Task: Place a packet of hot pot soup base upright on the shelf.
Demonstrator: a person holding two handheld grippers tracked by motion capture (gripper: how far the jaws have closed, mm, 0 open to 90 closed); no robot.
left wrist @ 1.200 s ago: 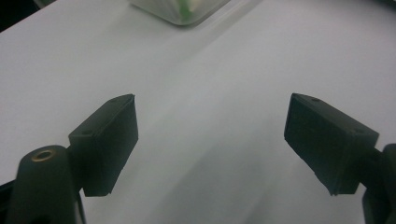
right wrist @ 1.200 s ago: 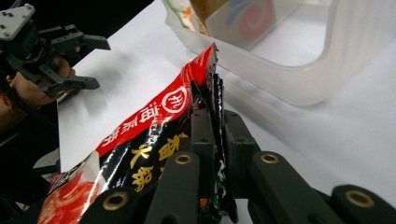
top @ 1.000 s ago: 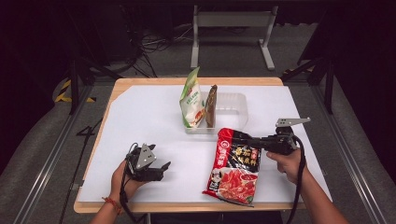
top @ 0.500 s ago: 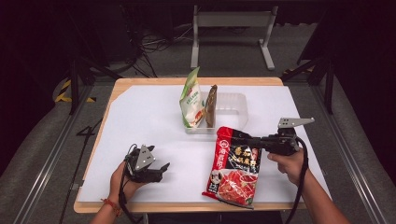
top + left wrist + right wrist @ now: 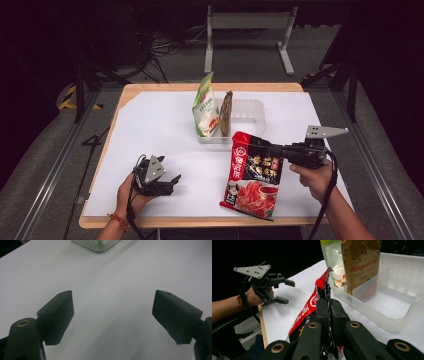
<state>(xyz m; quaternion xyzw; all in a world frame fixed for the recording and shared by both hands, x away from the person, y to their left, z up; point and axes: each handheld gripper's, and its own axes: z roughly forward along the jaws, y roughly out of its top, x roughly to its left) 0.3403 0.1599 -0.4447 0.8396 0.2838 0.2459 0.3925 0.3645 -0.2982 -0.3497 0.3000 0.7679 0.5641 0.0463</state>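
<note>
A red food packet [image 5: 252,175] [image 5: 310,303] lies near the table's front right, its far end lifted off the surface. My right gripper [image 5: 272,149] [image 5: 329,302] is shut on that packet's upper right edge, and the jaws pinch the foil flat between them. At the front left my left gripper [image 5: 172,182] [image 5: 112,312] rests low over the white table [image 5: 150,130], open, with nothing between its jaws. The right gripper view also catches the left gripper [image 5: 285,291] farther off, held by a hand.
A clear plastic bin [image 5: 250,112] [image 5: 397,302] stands at the table's middle back. A green-and-white packet [image 5: 204,107] [image 5: 332,257] and a brown packet [image 5: 226,114] [image 5: 360,262] stand upright in its left part. Dark floor and a metal frame [image 5: 250,20] lie beyond the table.
My right gripper has risen and drifted slightly right, tilting the red packet's far end up from the table. The left gripper has stayed put.
</note>
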